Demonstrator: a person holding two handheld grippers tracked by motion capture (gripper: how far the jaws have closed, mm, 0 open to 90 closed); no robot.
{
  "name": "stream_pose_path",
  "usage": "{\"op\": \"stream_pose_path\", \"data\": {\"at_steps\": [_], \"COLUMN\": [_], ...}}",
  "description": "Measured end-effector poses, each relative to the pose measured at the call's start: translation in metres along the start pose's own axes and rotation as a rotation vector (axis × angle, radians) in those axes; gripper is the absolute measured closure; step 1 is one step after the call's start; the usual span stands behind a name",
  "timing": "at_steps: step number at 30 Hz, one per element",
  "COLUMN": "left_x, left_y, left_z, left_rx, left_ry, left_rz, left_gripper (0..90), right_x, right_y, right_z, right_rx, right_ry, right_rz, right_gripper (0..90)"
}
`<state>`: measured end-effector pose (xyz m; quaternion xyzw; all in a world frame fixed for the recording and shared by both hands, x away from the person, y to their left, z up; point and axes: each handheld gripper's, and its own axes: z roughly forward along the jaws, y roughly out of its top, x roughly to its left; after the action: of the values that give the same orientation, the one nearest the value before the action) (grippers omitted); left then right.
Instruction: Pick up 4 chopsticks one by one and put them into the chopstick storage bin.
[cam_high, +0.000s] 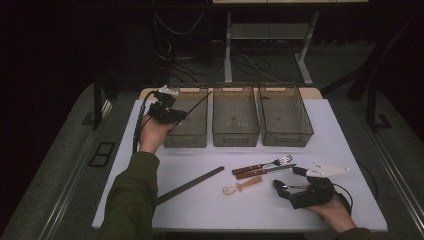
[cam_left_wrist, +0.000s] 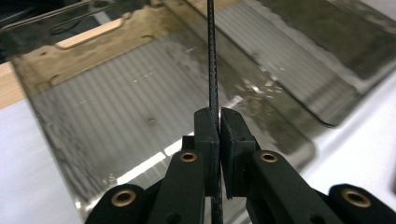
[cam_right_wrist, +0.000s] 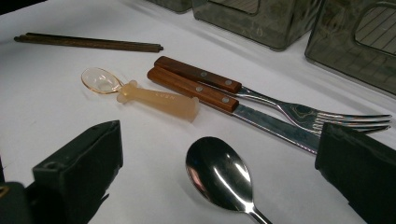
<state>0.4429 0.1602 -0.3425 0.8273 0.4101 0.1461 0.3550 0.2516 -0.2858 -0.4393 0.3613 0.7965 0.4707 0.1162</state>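
Left gripper view, left tool (cam_left_wrist: 219, 122) clamping chopstick (cam_left_wrist: 213, 70)

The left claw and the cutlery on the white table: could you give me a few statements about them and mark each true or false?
1. The left claw is shut on a thin dark chopstick. True.
2. That chopstick hangs over the rightmost translucent grey bin. False: it is over the leftmost translucent grey bin.
3. The right claw is wide open, with a shiny metal spoon between its jaws. True.
4. The wooden-handled fork lies inside a bin. False: it lies on the white table beside the wooden-handled knife.
5. A small translucent plastic spoon lies on the table. True.
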Motion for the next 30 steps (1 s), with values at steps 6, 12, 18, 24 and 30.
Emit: {"op": "stream_pose_path", "data": {"at_steps": [6,12,18,24,30], "left_x": [0.016,0.028,0.035,0.036,0.033], "left_y": [-0.003,-0.007,-0.01,-0.013,-0.013], "left_z": [0.01,0.022,0.032,0.039,0.041], "left_rx": [-0.022,-0.035,-0.028,-0.006,0.007], "left_ry": [0.039,0.059,0.068,0.075,0.091], "left_rz": [-0.054,-0.079,-0.101,-0.098,-0.089], "left_gripper": [85.9,86.0,85.9,85.9,84.9], "right_x": [0.0,0.0,0.0,0.0,0.0], "right_y": [0.0,0.0,0.0,0.0,0.0], "right_z": [0.0,0.0,0.0,0.0,-0.001], "right_rx": [-0.002,-0.002,-0.003,-0.003,-0.003], "right_ry": [0.002,0.004,0.005,0.006,0.005], "right_rz": [-0.003,-0.003,-0.004,-0.003,-0.003], "right_gripper": [1.1,1.1,1.1,1.1,1.1]}}
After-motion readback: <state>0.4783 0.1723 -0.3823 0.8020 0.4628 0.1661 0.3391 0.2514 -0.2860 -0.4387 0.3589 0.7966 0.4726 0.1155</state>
